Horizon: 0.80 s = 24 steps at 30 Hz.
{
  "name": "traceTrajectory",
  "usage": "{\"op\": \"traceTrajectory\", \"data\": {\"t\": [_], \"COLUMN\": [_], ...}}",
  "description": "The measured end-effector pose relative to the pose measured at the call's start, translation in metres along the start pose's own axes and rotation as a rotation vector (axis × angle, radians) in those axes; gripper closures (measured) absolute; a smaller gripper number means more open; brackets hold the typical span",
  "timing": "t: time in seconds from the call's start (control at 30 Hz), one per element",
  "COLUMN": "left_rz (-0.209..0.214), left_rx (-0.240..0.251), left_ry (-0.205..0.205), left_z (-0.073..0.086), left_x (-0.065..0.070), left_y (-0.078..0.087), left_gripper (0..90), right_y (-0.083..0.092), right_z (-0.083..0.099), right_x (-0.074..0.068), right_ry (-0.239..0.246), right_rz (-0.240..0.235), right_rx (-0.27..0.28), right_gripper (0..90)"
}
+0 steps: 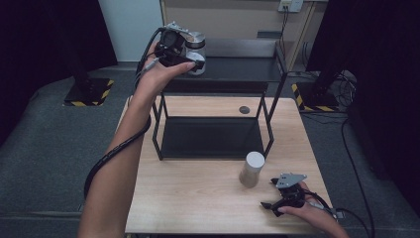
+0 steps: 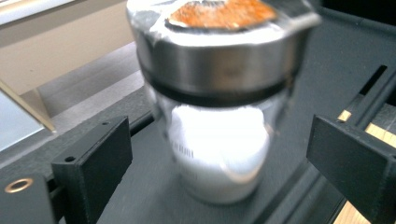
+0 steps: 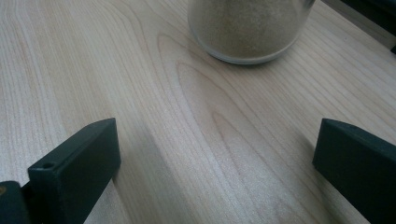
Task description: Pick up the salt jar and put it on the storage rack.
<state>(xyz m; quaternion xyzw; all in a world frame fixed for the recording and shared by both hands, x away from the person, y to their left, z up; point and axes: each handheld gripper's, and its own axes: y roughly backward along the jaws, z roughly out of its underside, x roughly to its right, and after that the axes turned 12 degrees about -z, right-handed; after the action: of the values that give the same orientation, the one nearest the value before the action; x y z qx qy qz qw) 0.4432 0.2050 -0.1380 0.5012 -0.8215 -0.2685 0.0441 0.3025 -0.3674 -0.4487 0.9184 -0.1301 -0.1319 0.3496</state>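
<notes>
**Glass jar on the top shelf, my jaws spread around it**

My left gripper [image 1: 190, 58] is up at the top tier of the black metal shelf rack [image 1: 247, 69], and its flat, matte black jaws stand spread, one on each side of the jar [image 2: 219, 112] without pressing it. The jar is a round, clear glass pot with a broad brushed-metal lid, a dark band beneath the lid and an orange-brown patch on top. White powdery stuff fills the glass, and a small barcode label sits on its side. It stands upright on the dark, smooth shelf surface.

My right gripper [image 1: 277, 196] rests low over the pale wooden table [image 1: 188, 198], whose grain runs in long, wavy loops. Its square-edged jaws are wide apart with nothing between them. Just beyond them stands a second container [image 3: 250, 28], a cylinder with a flat white top, holding fine sandy-beige grains.
</notes>
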Motion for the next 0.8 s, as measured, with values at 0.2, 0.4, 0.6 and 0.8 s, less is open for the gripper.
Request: {"op": "traceTrajectory", "data": {"t": [0.2, 0.4, 0.6, 0.8], "left_rz": [-0.008, 0.0, 0.012, 0.042], "left_rx": [0.012, 0.034, 0.045, 0.042], "left_ry": [-0.027, -0.058, -0.103, -0.155], "left_z": [0.008, 0.017, 0.027, 0.044], "left_x": [0.004, 0.012, 0.028, 0.049], "left_y": [0.019, 0.037, 0.052, 0.061], "left_gripper": [5.4, 5.5, 5.4, 5.4], "right_y": [0.0, 0.0, 0.0, 0.0], "right_z": [0.0, 0.0, 0.0, 0.0], "right_x": [0.0, 0.0, 0.0, 0.0], "right_ry": [0.0, 0.0, 0.001, 0.002], "right_rz": [0.0, 0.0, -0.001, 0.0], "right_rx": [0.0, 0.0, 0.001, 0.001], "right_gripper": [1.7, 1.7, 1.7, 1.7]}}
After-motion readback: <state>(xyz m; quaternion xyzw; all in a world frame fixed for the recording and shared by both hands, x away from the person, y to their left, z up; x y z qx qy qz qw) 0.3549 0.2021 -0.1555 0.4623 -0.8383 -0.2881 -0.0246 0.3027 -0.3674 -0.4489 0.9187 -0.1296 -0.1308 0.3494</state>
